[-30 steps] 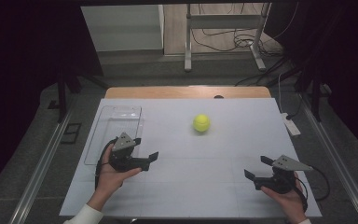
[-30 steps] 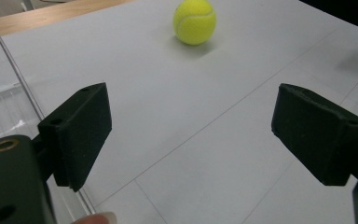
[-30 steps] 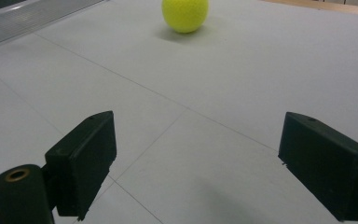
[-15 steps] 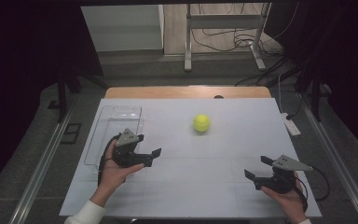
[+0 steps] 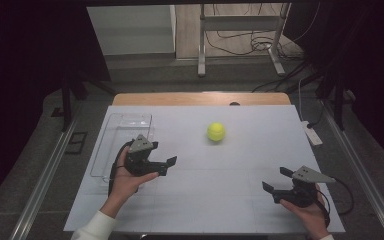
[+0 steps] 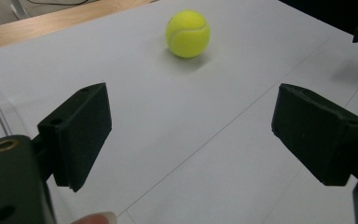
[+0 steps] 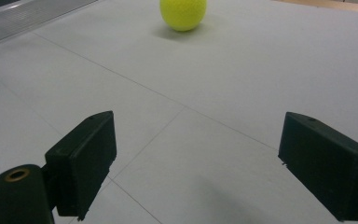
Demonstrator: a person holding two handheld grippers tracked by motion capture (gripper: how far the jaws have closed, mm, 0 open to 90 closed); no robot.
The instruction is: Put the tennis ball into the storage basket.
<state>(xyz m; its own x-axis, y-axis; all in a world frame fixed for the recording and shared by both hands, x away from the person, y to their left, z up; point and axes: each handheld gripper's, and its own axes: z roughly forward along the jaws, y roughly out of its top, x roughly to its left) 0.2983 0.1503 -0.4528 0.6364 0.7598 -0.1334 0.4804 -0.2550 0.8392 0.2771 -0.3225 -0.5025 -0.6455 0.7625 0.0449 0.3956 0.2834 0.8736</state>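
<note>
A yellow-green tennis ball (image 5: pixel 216 132) rests on the white table sheet, a little past the middle. My left gripper (image 5: pixel 167 166) is held open over the sheet to the ball's near left, with nothing between its jaws. Along its jaws (image 6: pixel 193 121) the ball (image 6: pixel 188 33) lies ahead, well apart from them. My right gripper (image 5: pixel 276 179) is open and empty near the front right corner. In the right gripper view (image 7: pixel 198 135) the ball (image 7: pixel 183 13) sits far ahead at the top edge.
A clear plastic tray (image 5: pixel 125 125) lies at the left of the sheet, just beside the left hand. A white power strip (image 5: pixel 312 134) hangs at the table's right edge. A wooden strip (image 5: pixel 200 98) borders the far side, with metal stand legs beyond.
My left gripper has drifted a little to the right and forward, toward the ball. The right gripper and the ball have stayed put.
</note>
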